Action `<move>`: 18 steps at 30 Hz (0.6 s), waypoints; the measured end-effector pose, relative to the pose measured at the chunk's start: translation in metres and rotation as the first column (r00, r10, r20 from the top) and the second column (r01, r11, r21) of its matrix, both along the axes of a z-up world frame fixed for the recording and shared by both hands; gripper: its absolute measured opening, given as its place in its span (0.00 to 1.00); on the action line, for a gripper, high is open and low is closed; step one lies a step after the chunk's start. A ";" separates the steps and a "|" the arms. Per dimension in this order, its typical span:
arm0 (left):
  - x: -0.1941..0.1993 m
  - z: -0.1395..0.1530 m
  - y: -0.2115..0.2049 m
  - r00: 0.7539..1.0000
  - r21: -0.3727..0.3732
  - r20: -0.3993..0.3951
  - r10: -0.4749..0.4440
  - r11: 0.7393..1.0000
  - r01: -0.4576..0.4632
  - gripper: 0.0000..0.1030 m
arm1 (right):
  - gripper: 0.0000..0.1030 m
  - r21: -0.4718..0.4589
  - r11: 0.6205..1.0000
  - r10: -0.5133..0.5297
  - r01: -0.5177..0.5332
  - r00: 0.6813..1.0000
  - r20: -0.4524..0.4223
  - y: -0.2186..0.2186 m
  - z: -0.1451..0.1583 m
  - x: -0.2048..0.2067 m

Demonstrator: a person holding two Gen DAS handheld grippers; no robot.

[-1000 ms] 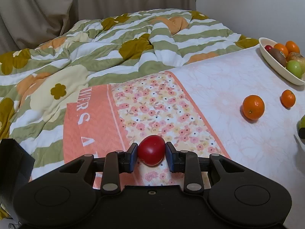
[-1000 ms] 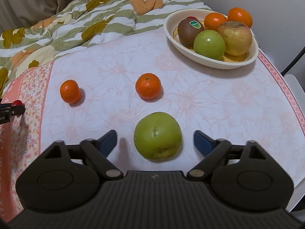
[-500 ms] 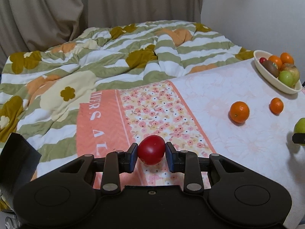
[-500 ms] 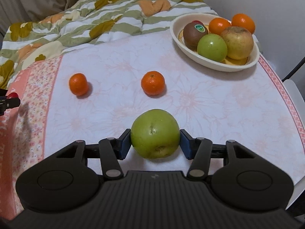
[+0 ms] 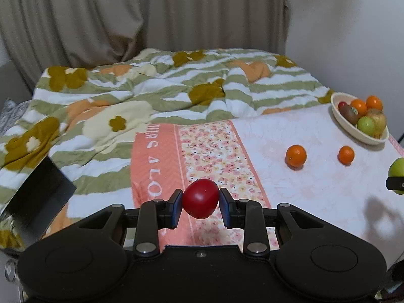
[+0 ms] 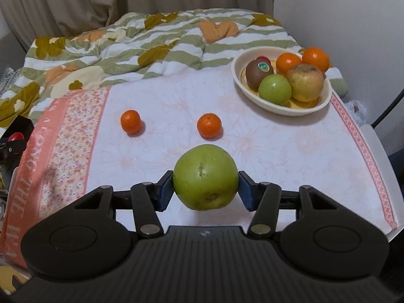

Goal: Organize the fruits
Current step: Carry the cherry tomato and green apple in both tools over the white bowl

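Note:
My left gripper (image 5: 201,206) is shut on a small red fruit (image 5: 200,198) and holds it above the floral cloth. My right gripper (image 6: 205,188) is shut on a large green apple (image 6: 205,180) and holds it above the table; the apple also shows at the right edge of the left wrist view (image 5: 397,174). Two oranges (image 6: 130,121) (image 6: 209,125) lie on the cloth beyond the apple. A cream bowl (image 6: 267,102) at the far right holds a kiwi, a green apple, a yellowish apple, two oranges and a red fruit.
A rumpled striped quilt (image 5: 141,101) covers the far side and left. Curtains hang behind, and a white wall is at the right. A black object (image 5: 38,194) stands at the left. The table's right edge (image 6: 376,156) runs close to the bowl.
My right gripper closed on the green apple and lifted it off the cloth. My left gripper rose higher with the red fruit still in it.

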State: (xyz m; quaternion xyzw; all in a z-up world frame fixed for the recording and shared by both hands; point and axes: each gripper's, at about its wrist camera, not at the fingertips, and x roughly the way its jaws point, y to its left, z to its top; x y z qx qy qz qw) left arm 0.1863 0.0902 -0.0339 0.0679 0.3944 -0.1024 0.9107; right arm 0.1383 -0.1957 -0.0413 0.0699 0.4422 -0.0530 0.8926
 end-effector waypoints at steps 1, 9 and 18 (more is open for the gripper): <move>-0.006 0.004 -0.002 1.000 0.000 0.004 0.014 1.000 -0.014 0.33 | 0.67 0.004 1.000 0.005 -0.005 1.000 0.007 -0.004 0.003 -0.003; -0.051 0.027 -0.039 0.992 0.016 0.051 0.117 0.993 -0.118 0.33 | 0.67 0.020 0.996 0.086 -0.087 0.995 0.047 -0.049 0.022 -0.018; -0.073 0.037 -0.127 0.985 -0.003 0.080 0.153 0.988 -0.153 0.33 | 0.67 0.014 0.983 0.181 -0.183 0.979 0.098 -0.123 0.037 -0.018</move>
